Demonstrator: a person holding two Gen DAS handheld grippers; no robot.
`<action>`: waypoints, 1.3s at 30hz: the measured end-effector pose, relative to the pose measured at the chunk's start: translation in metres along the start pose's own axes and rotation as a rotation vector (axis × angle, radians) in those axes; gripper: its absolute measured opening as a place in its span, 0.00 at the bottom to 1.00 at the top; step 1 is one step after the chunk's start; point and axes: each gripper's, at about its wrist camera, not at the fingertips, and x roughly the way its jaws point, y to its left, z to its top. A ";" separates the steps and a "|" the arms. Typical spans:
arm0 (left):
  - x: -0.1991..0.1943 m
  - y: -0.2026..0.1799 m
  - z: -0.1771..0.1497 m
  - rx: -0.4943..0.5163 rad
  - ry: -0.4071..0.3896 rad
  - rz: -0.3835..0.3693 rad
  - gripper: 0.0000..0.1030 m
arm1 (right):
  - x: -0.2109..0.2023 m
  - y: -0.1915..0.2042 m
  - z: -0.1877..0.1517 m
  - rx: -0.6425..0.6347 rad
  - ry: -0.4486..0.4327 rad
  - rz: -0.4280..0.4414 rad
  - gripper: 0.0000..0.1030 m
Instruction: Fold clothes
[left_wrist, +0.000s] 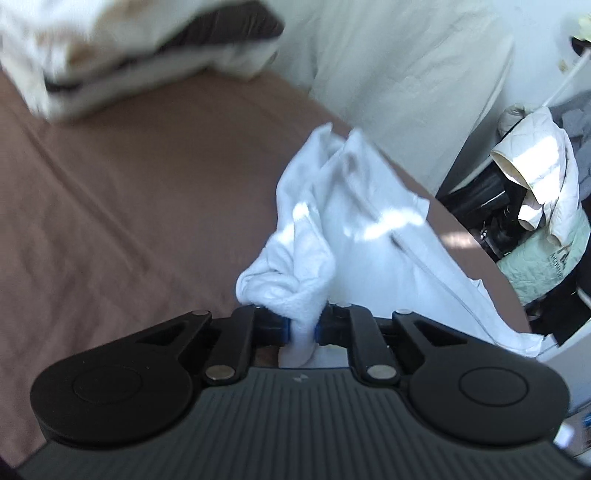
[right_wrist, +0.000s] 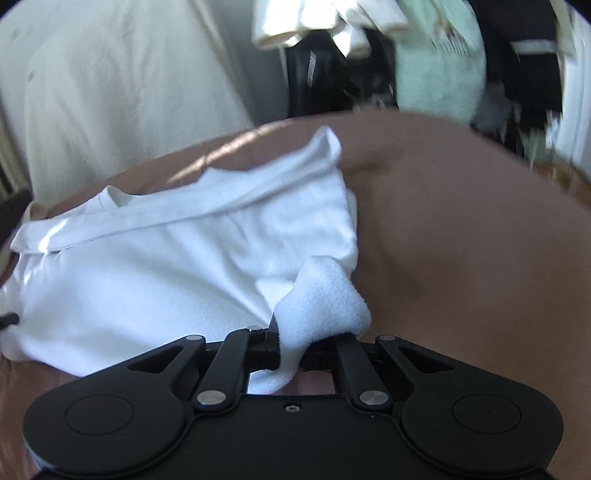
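A white garment (left_wrist: 354, 206) lies bunched on a brown bed sheet (left_wrist: 129, 192). My left gripper (left_wrist: 302, 328) is shut on a fold of its fleecy edge, which bulges up between the jaws. In the right wrist view the same white garment (right_wrist: 166, 266) spreads flat to the left on the brown sheet (right_wrist: 461, 240), with a folded band across its top. My right gripper (right_wrist: 291, 350) is shut on a corner of the garment, which puffs up over the jaws. Both views are blurred by motion.
A stack of folded white and dark clothes (left_wrist: 140, 48) sits at the far left of the bed. A white wall or curtain (left_wrist: 399, 74) stands behind. Beyond the bed's right edge is a pile with a white quilted jacket (left_wrist: 539, 173) and a pale green bag (right_wrist: 439, 70).
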 end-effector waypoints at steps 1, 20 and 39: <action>-0.009 -0.006 0.001 0.038 -0.024 0.012 0.10 | -0.007 0.003 0.003 0.003 -0.011 0.000 0.05; -0.104 -0.035 -0.038 0.152 -0.097 0.061 0.07 | -0.069 -0.045 -0.045 0.222 -0.073 0.013 0.04; -0.075 0.067 -0.035 -0.291 0.109 -0.068 0.27 | -0.046 -0.067 -0.064 0.487 0.049 0.191 0.43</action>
